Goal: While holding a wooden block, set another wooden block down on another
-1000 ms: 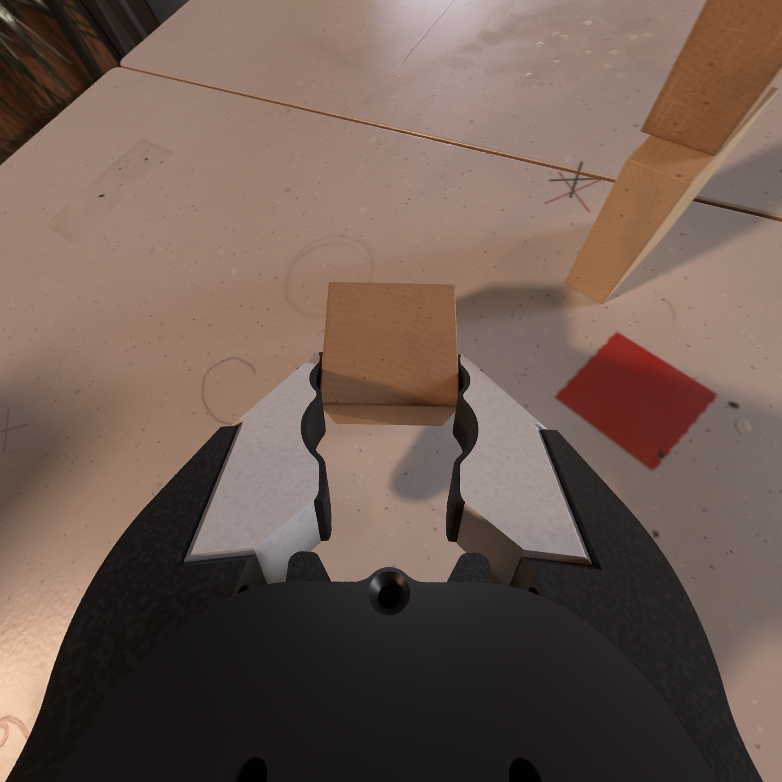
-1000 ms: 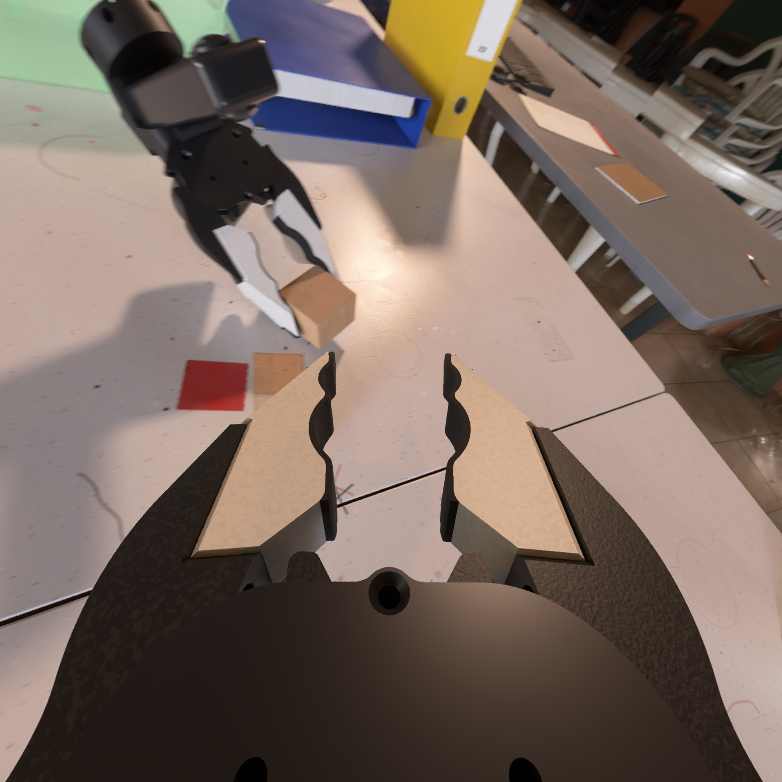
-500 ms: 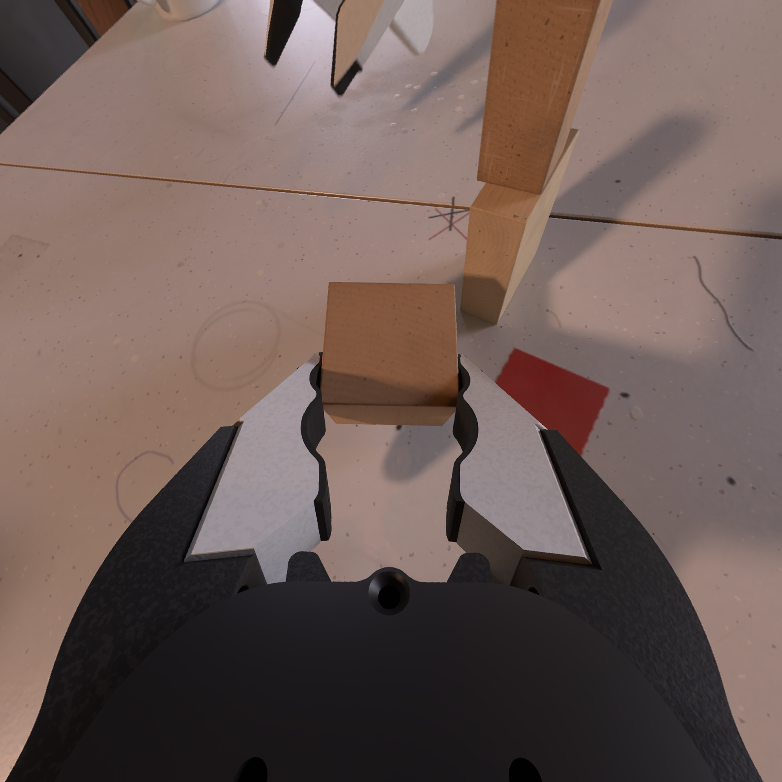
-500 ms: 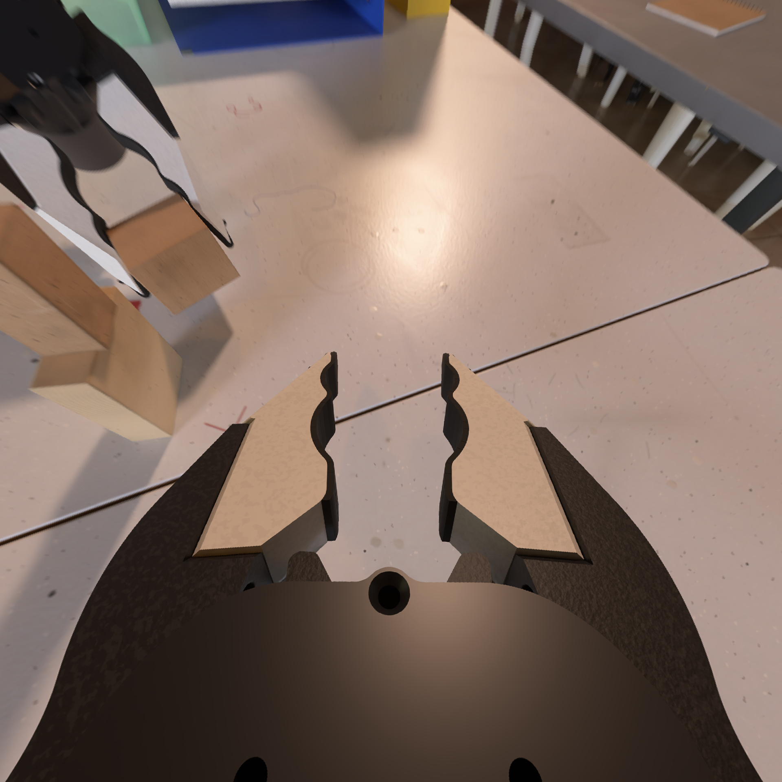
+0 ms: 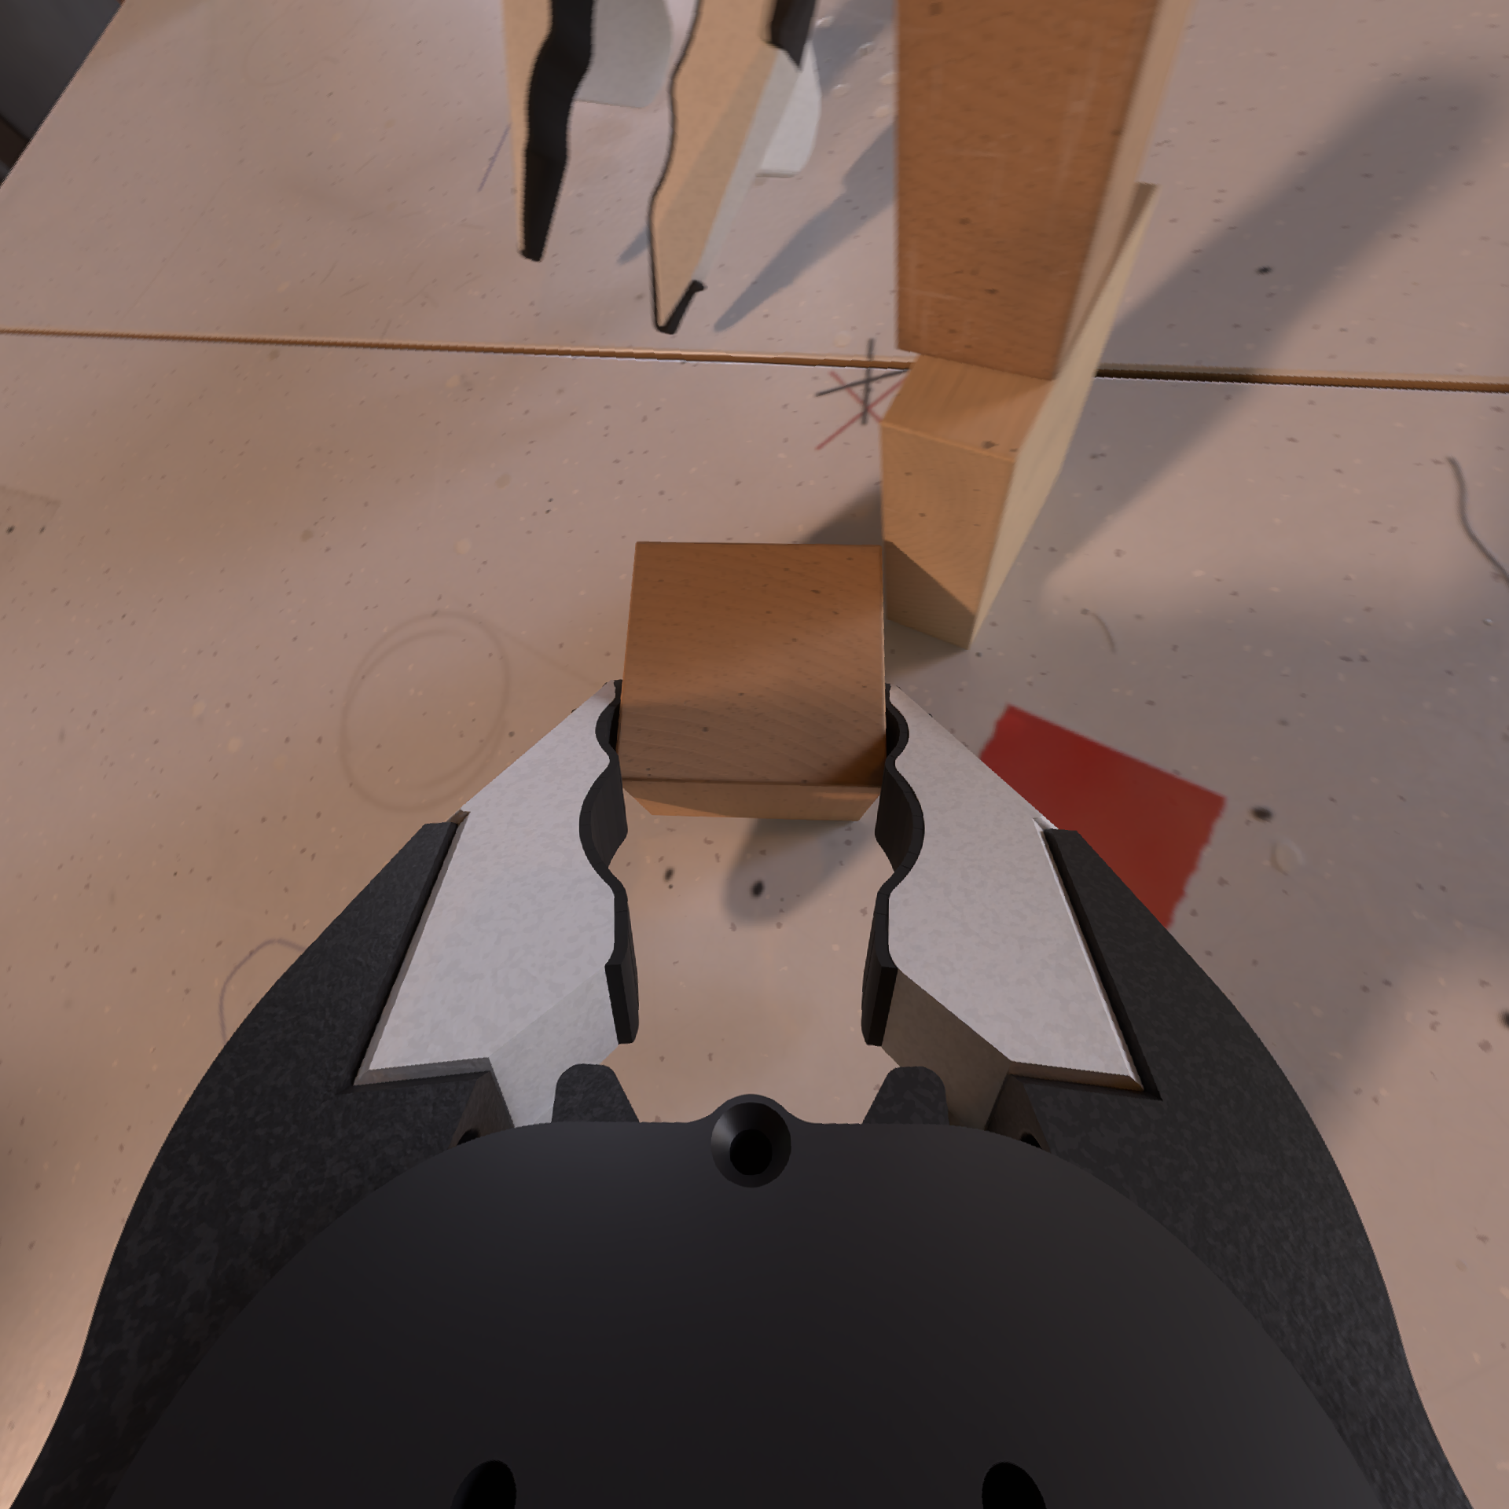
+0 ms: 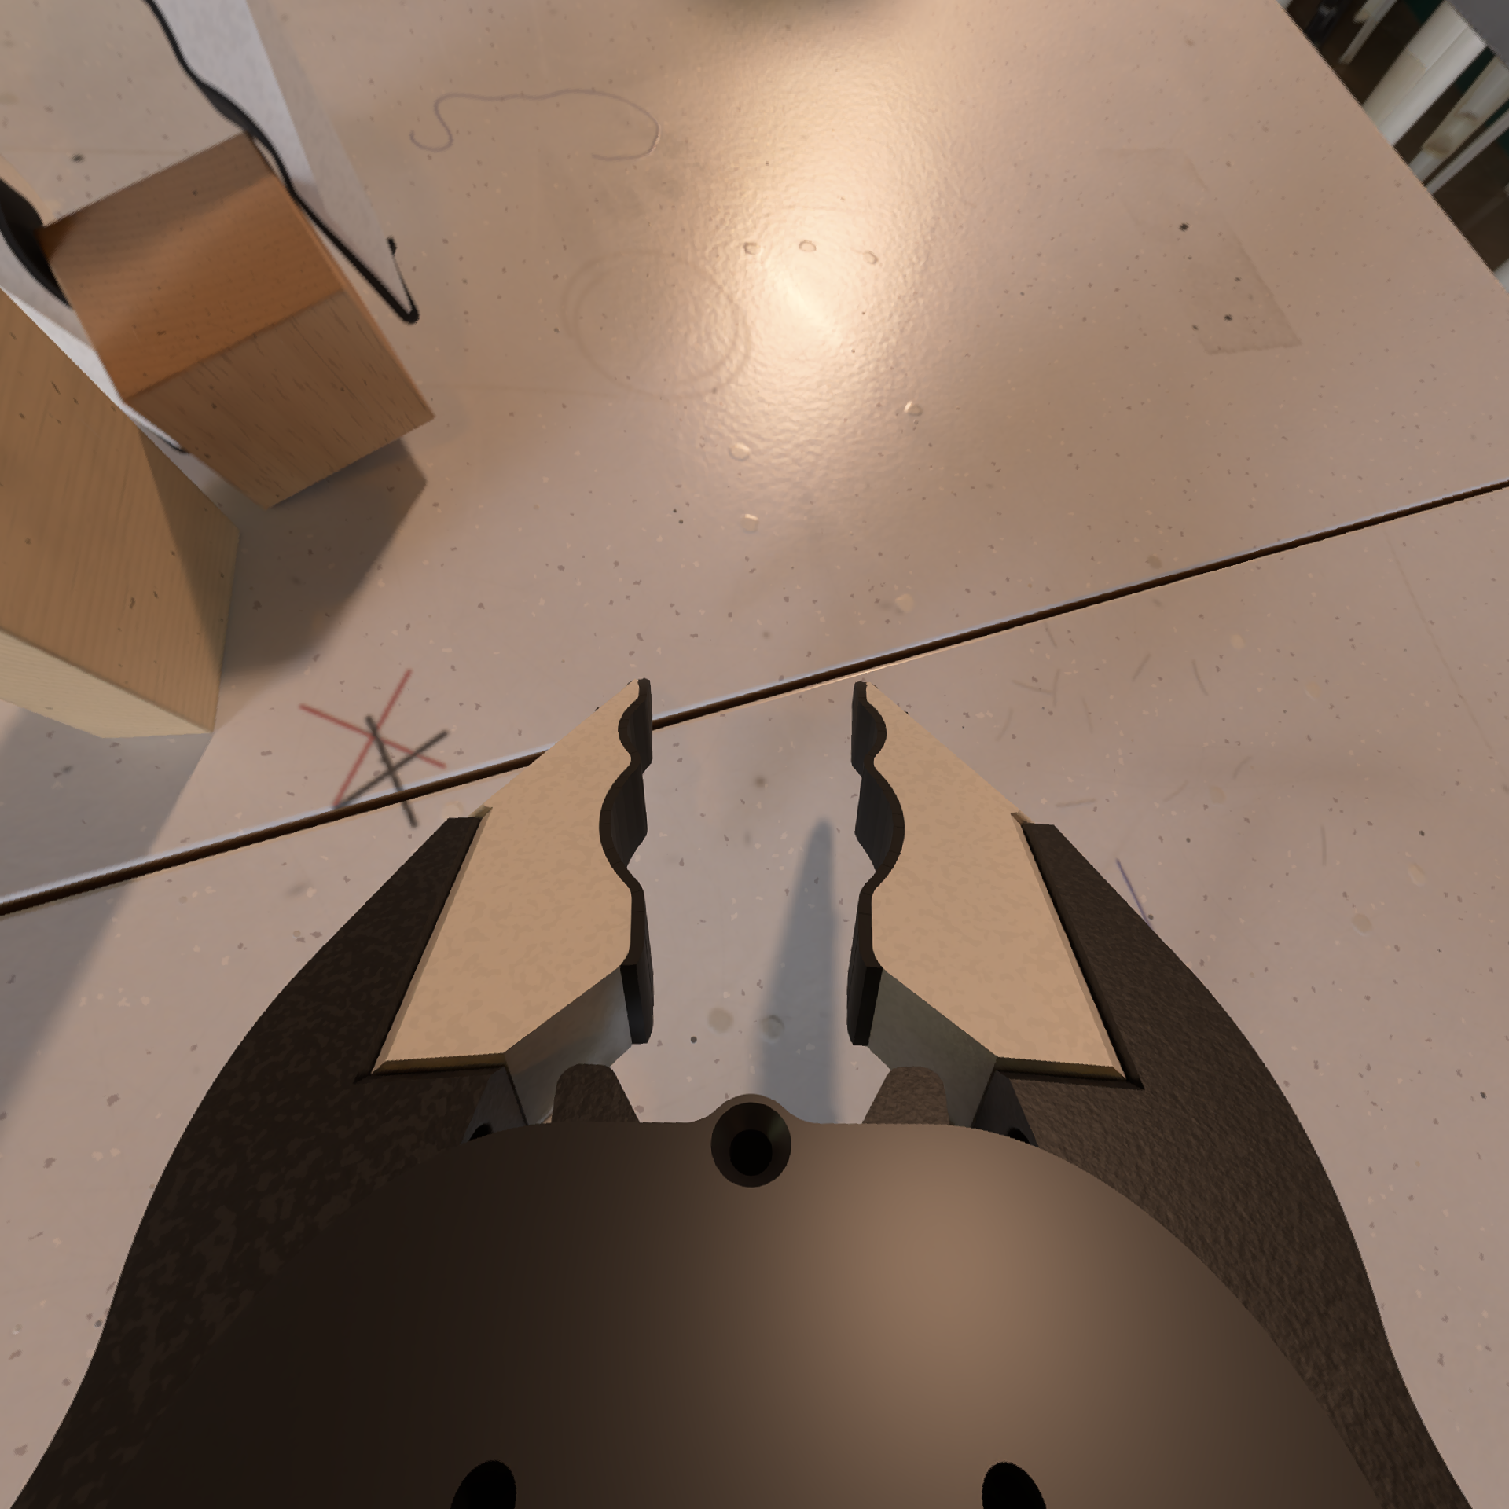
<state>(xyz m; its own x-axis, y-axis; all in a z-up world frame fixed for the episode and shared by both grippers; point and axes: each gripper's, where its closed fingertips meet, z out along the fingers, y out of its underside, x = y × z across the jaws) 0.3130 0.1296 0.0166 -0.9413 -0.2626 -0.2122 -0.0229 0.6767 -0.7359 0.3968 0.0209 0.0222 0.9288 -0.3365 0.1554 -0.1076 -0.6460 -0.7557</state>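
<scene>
**Left gripper holds a wooden cube beside a two-block stack**

At the centre of the left wrist view, a mid-brown wooden cube (image 5: 753,669) is pinched between the silver fingertips of the left gripper (image 5: 751,718), held above the tabletop with its shadow below. Just beyond it, in the upper right of the frame, a darker wooden block (image 5: 1004,180) sits on top of a paler wooden block (image 5: 947,498), which stands on the speckled beige table (image 5: 245,531). The same stack appears only in part at the left edge of the right wrist view.

A flat red square patch (image 5: 1119,808) lies on the table at right of centre, near the stack's base. Red and black crossed pen marks (image 5: 857,396) sit beside the stack, on a thin seam (image 5: 327,341) running across the table.

The right gripper (image 6: 751,702), with tan fingers, has its jaws spread and nothing between them; it hangs over the seam. No containers are in view.
</scene>
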